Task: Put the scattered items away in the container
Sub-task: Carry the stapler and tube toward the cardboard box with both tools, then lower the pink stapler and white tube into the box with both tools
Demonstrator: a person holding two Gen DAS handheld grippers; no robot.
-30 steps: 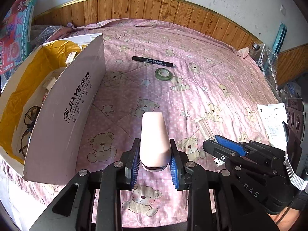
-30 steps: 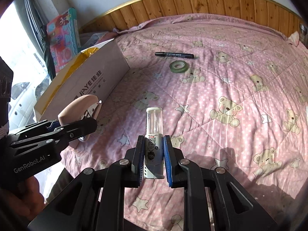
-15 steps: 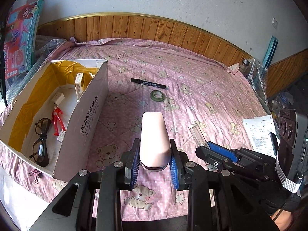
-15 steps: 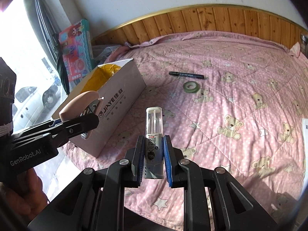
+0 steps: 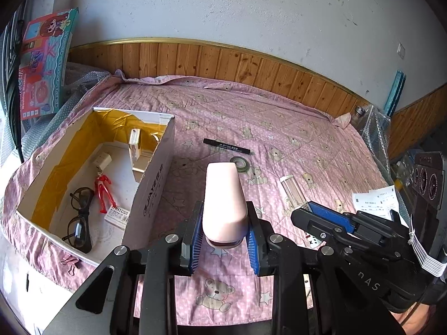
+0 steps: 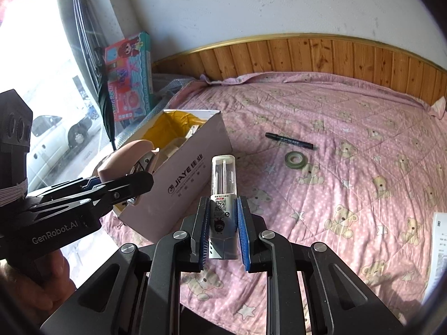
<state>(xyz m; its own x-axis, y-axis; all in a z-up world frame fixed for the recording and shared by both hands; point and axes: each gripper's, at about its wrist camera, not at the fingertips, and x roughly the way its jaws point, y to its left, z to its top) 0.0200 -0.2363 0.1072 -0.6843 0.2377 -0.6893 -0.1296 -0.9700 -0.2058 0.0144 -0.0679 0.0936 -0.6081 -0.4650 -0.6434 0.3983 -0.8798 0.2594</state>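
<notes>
My left gripper is shut on a pale pink stapler, held in the air to the right of the open cardboard box. My right gripper is shut on a clear plastic refill tube with a printed label. Across the views, the right gripper and its tube show at the right, the left gripper with the stapler in front of the box. A black marker and a green tape roll lie on the pink bedspread.
Inside the box lie glasses, a red figure and small white packs. Paper slips sit at the bed's right edge. A toy carton leans at the back left. Wooden panelling runs behind the bed.
Both grippers have lifted and drawn back from the bed with their items still held. The box's inside now shows far more fully in the left wrist view.
</notes>
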